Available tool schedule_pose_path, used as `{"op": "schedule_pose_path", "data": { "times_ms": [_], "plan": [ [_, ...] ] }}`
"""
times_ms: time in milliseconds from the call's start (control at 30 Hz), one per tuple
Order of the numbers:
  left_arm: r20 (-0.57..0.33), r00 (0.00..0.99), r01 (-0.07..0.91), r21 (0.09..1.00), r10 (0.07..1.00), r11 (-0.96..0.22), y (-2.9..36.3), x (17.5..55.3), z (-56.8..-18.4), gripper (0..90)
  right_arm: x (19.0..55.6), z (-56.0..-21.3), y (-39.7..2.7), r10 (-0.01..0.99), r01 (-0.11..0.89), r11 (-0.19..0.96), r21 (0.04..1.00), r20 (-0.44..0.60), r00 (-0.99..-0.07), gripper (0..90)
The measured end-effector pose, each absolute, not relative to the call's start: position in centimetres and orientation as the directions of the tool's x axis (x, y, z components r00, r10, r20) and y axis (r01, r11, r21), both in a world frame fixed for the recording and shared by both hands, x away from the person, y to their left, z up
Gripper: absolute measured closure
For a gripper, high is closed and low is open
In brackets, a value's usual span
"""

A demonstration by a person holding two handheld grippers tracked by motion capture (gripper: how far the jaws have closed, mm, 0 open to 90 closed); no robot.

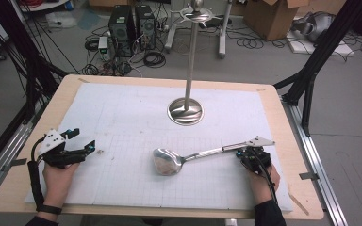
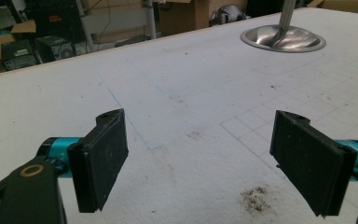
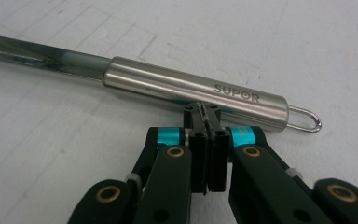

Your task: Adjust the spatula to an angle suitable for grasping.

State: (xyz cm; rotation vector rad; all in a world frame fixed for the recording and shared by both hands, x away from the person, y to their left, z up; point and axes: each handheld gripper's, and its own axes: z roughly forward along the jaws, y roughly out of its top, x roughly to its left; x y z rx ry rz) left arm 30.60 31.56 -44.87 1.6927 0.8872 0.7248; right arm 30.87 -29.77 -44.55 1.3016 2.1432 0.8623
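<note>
Right tool (image 3: 206, 112) first: its jaws are clenched tight, pad against pad, with nothing between them, and the tips sit right up against the steel handle of the spatula (image 3: 193, 88), near the end with the wire hanging loop. That reads as a push or a nudge along the handle, not a grasp.

From above, the right tool (image 1: 246, 151) is at the handle end, and the spatula (image 1: 167, 161) lies flat on the white mat (image 1: 122, 117), blade toward the middle of the surface, handle running out toward the person's right hand.

Over on the left, the left tool (image 2: 209, 158) is released, pads standing wide apart with bare mat between them; from above the left tool (image 1: 82, 143) rests well apart from the spatula.

Beyond the spatula stands the metal rack (image 1: 185, 110), its round base on the mat, pole rising to hooks at the top.

My guess: the spatula is being lined up for a pickup. Next the right tool must open, straddle the handle and close on it firmly before any lift toward those hooks.
</note>
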Motion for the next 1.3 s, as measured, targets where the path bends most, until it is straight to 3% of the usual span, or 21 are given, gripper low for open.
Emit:
{"op": "schedule_pose_path", "data": {
  "times_ms": [400,700,867,900,933,1033,1100,1300],
  "plan": [
    [0.043,0.543,0.206,0.961,0.839,-0.183,31.5,30.6,-44.9,19.3,32.0,-44.9,-30.3,0.904,0.572,0.305,0.761,-0.041,-0.426,89.8],
    [0.051,0.544,0.205,0.960,0.838,-0.192,31.5,30.6,-44.9,19.3,29.5,-44.1,-32.3,0.918,0.455,0.206,0.866,-0.010,-0.397,85.8],
    [0.052,0.541,0.205,0.960,0.840,-0.192,31.4,30.5,-44.9,19.3,28.2,-44.6,-33.5,0.929,0.399,0.139,0.906,0.020,-0.370,72.7],
    [0.057,0.540,0.204,0.959,0.840,-0.197,31.4,30.5,-44.9,19.3,28.0,-44.6,-33.8,0.929,0.383,0.131,0.914,0.022,-0.371,60.5],
    [0.061,0.541,0.201,0.959,0.839,-0.199,31.4,30.5,-44.9,19.3,28.0,-44.7,-33.8,0.931,0.385,0.119,0.915,0.032,-0.363,54.6],
    [0.059,0.541,0.201,0.959,0.839,-0.198,31.4,30.5,-44.9,19.3,27.8,-44.7,-33.8,0.933,0.366,0.117,0.923,0.024,-0.359,49.4],
    [0.057,0.540,0.203,0.959,0.840,-0.196,31.4,30.5,-44.9,19.2,27.8,-44.7,-33.8,0.936,0.375,0.107,0.921,0.034,-0.349,40.3],
    [0.053,0.540,0.205,0.960,0.840,-0.192,31.4,30.6,-44.9,19.2,27.9,-44.7,-34.2,0.941,0.385,0.067,0.920,0.070,-0.330,31.0]
  ]
}}
